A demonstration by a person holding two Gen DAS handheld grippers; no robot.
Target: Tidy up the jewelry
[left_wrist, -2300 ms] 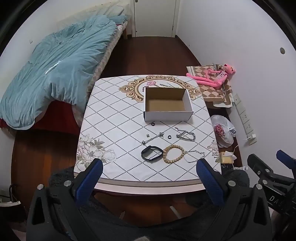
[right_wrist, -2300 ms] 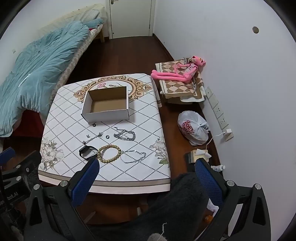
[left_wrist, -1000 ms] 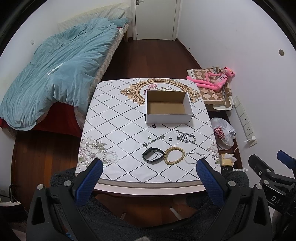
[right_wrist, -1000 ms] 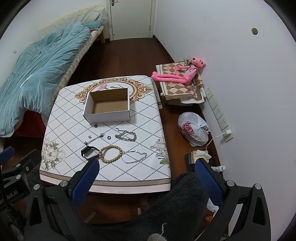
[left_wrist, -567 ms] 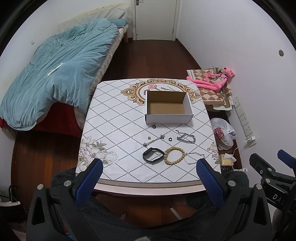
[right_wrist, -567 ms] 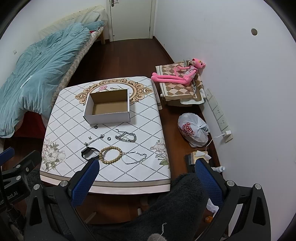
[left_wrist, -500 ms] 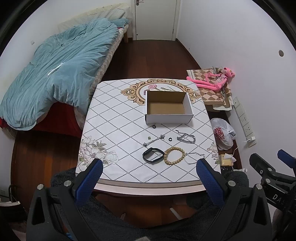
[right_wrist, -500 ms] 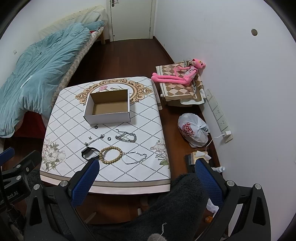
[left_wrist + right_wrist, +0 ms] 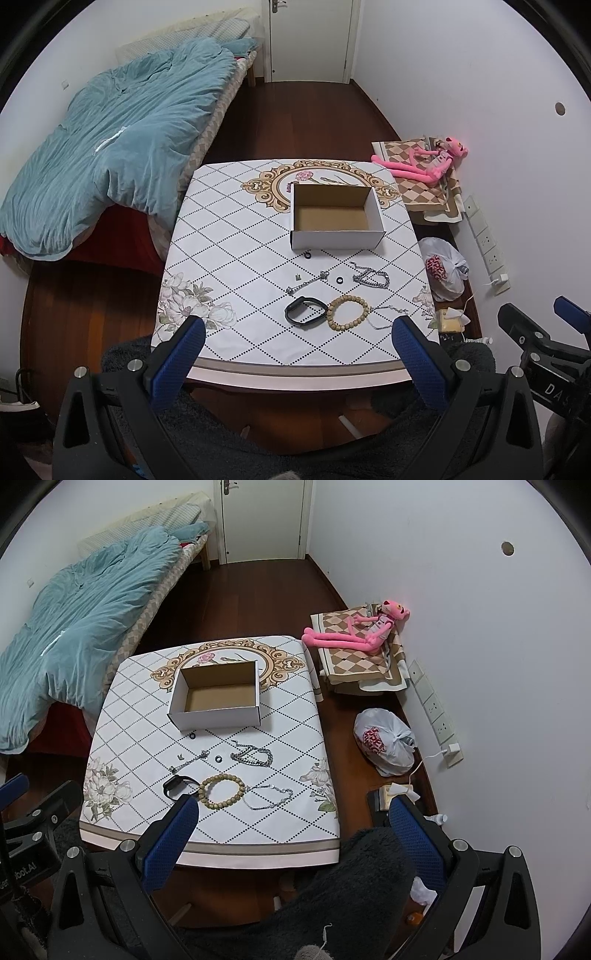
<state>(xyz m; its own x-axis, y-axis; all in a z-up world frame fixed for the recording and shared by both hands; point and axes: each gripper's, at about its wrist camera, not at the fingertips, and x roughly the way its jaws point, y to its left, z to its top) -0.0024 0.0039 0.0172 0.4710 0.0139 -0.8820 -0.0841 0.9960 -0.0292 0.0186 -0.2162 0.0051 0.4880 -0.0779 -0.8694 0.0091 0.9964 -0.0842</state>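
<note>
An open empty cardboard box stands on the patterned table. In front of it lie a wooden bead bracelet, a black band, a silver chain bracelet, a thin necklace, a small pendant chain and two black rings. My left gripper and right gripper are open and empty, held above the table's near edge.
A bed with a teal duvet stands left of the table. A pink plush toy on folded cloth, a plastic bag and wall sockets are at the right. A dark fuzzy seat is below the grippers.
Both views have drifted slightly back and up since 2.3 s ago; the table looks a little farther away. Nothing on the table has moved.
</note>
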